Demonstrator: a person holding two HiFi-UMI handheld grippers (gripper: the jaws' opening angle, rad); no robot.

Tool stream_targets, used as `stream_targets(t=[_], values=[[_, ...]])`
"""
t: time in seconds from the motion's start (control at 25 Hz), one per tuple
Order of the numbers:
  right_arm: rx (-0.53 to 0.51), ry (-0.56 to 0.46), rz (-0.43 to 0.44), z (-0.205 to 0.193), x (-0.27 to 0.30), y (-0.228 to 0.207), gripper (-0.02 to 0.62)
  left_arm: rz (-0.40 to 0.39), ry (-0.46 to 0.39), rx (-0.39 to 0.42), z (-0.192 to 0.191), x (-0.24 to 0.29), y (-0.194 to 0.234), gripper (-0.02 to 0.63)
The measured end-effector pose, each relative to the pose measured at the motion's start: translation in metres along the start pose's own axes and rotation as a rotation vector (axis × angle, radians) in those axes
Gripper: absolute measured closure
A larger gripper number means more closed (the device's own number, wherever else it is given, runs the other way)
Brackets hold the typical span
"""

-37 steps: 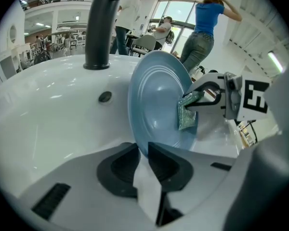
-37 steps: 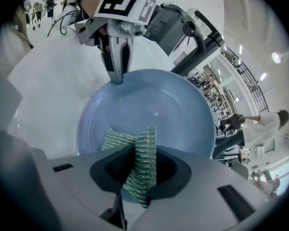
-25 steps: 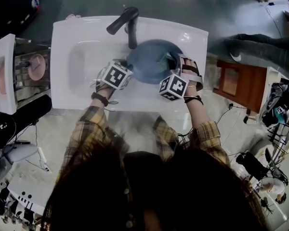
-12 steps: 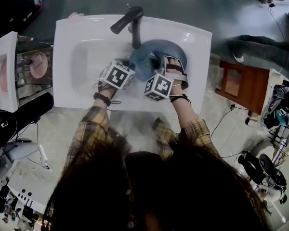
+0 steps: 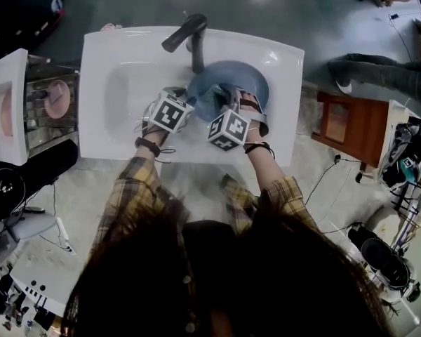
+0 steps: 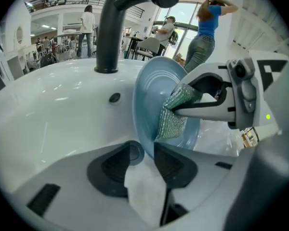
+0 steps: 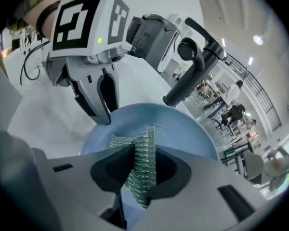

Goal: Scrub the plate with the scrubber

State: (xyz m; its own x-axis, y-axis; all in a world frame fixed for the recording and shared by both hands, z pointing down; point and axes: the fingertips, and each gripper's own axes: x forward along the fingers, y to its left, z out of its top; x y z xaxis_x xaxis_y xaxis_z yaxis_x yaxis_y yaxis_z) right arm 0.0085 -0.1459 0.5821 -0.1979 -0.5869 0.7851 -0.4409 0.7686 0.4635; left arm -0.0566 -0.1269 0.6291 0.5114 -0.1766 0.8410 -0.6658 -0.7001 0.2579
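A blue plate (image 5: 228,76) stands on its edge in the white sink (image 5: 126,55), under the black faucet (image 5: 186,34). My left gripper (image 6: 142,160) has the plate's (image 6: 151,90) lower rim between its jaws; they have just been opening and no longer pinch it. My right gripper (image 7: 137,170) is shut on a green mesh scrubber (image 7: 142,162), which lies against the plate's face (image 7: 183,134). From the left gripper view, the scrubber (image 6: 176,114) hangs from the right gripper (image 6: 183,102) on the plate's right side. The left gripper (image 7: 102,117) meets the plate's rim in the right gripper view.
The faucet (image 6: 111,28) rises just behind the plate, with an overflow hole (image 6: 115,97) in the basin wall. A rack with a pink dish (image 5: 56,97) stands left of the sink. A wooden stool (image 5: 351,121) and a person's legs (image 5: 379,65) are to the right.
My right gripper has slid left across the plate's face with the scrubber, ending close beside the left gripper. The left hand has stayed where it was.
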Motion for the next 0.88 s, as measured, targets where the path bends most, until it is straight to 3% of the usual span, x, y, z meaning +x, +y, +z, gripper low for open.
stream_targets(t=[0.2, 0.52, 0.88], values=[[0.120, -0.020, 0.029, -0.003, -0.020, -0.001, 0.495, 0.024, -0.015, -0.025, 0.000, -0.014, 0.003, 0.433], [0.228, -0.120, -0.040, 0.017, -0.073, -0.032, 0.495, 0.033, -0.113, -0.050, 0.018, -0.056, -0.008, 0.433], [0.434, -0.363, -0.077, 0.057, -0.165, -0.080, 0.495, 0.005, -0.360, -0.036, 0.085, -0.132, -0.042, 0.463]])
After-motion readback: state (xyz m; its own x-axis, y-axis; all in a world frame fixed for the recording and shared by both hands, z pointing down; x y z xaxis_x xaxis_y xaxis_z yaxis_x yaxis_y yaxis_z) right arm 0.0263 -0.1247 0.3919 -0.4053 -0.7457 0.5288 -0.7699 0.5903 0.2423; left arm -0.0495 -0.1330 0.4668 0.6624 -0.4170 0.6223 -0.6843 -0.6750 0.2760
